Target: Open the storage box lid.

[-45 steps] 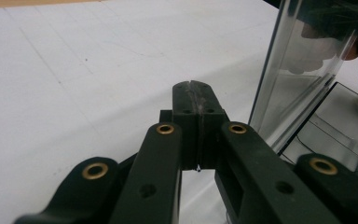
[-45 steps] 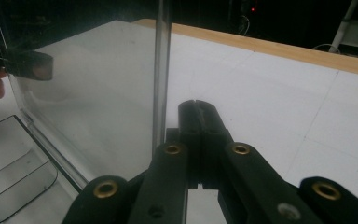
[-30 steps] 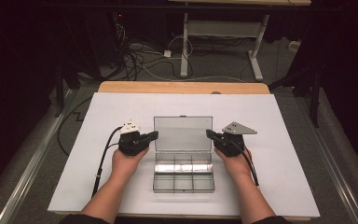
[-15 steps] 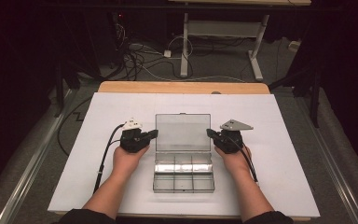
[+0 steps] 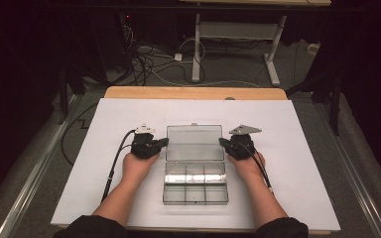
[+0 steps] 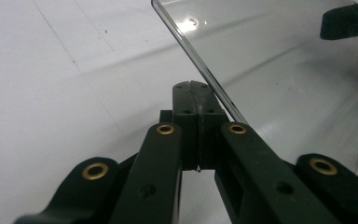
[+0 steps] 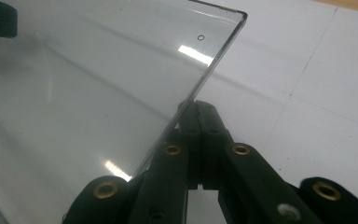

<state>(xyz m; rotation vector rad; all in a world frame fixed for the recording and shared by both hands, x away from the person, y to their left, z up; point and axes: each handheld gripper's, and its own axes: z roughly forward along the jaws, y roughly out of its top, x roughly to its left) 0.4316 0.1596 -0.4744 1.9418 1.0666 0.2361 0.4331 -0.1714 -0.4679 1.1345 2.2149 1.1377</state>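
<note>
A clear plastic compartment box (image 5: 195, 193) lies in the middle of the white table with its lid (image 5: 194, 143) swung open on the far side. My left gripper (image 5: 164, 142) is shut, and its tip rests against the lid's left edge (image 6: 205, 70). In the left gripper view the closed jaws (image 6: 196, 91) sit just under that edge. My right gripper (image 5: 222, 142) is also shut and touches the lid's right edge (image 7: 200, 88). The right gripper view has the closed tip (image 7: 198, 106) beside the lid pane (image 7: 98, 70). Neither pair of jaws clamps the lid.
The white table top (image 5: 79, 163) has a wooden strip (image 5: 193, 92) along its far edge. A cable (image 5: 114, 163) trails from the left gripper toward the person. Beyond the table stand a desk frame (image 5: 238, 29) and floor cables (image 5: 149, 59).
Both hands have slid a little away from the person along the lid's two side edges. The jaws stay shut and the box base has not moved.
</note>
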